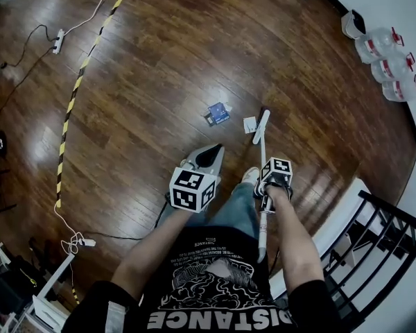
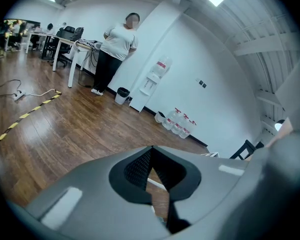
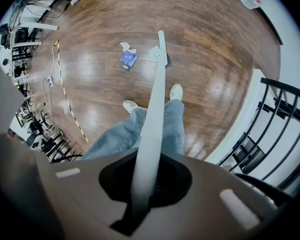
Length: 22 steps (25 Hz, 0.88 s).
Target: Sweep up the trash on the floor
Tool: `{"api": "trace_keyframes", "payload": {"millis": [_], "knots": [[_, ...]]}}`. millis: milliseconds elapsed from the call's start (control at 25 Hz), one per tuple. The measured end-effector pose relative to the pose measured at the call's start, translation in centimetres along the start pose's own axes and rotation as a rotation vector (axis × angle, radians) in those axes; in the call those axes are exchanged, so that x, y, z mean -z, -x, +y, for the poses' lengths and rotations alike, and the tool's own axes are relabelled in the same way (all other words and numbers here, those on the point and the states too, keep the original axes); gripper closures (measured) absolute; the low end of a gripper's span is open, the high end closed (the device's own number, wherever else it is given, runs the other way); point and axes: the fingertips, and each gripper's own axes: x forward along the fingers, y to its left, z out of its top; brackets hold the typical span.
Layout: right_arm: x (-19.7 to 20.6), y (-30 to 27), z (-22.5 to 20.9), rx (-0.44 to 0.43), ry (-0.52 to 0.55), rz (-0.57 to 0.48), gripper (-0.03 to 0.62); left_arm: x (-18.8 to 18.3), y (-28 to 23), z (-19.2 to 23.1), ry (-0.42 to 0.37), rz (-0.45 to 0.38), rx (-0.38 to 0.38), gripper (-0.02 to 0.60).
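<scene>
- Step in hand, as I judge it: the sweep is starting. The broom [image 1: 261, 126] has its head on the floor [image 1: 145, 61], touching the trash.
- Right hand-held gripper [image 3: 150, 171] is clamped on the broom's handle. Left hand-held gripper [image 1: 213, 151] has its jaws closed together and holds nothing.
- Trash count: one blue packet [image 1: 218, 112] and two pale scraps [image 1: 249, 124], ahead of the feet.
- Next move: short strokes to gather the pieces.

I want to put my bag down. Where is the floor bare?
Bare: the wide floor between the striped strip and the trash, and between the trash and the jugs. Crowded: around the broom head and by the railing.
</scene>
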Motion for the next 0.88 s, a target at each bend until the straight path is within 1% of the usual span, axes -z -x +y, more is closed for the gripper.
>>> {"api": "trace_keyframes", "payload": {"millis": [240,440,680,880], "knots": [[0.7,-0.9,4.5,-0.026,0.015,-0.010,0.592,-0.3,2.2,2.4,0.009,-0.011,-0.009,0.577],[0.9,-0.9,6.8,-0.034,0.037,-0.025,0.594,-0.4,3.3,3.2,0.014,-0.023,-0.011,0.577],[1.4,-0.9,7.5,-0.033,0.064,-0.032,0.594,0.2,4.0,3.4,0.031,-0.032,-0.012,0.577],[1.7,-0.9,6.6,-0.018,0.084,-0.039,0.594,0.9,4.2,2.8,0.039,-0.040,-0.013,0.577]]}}
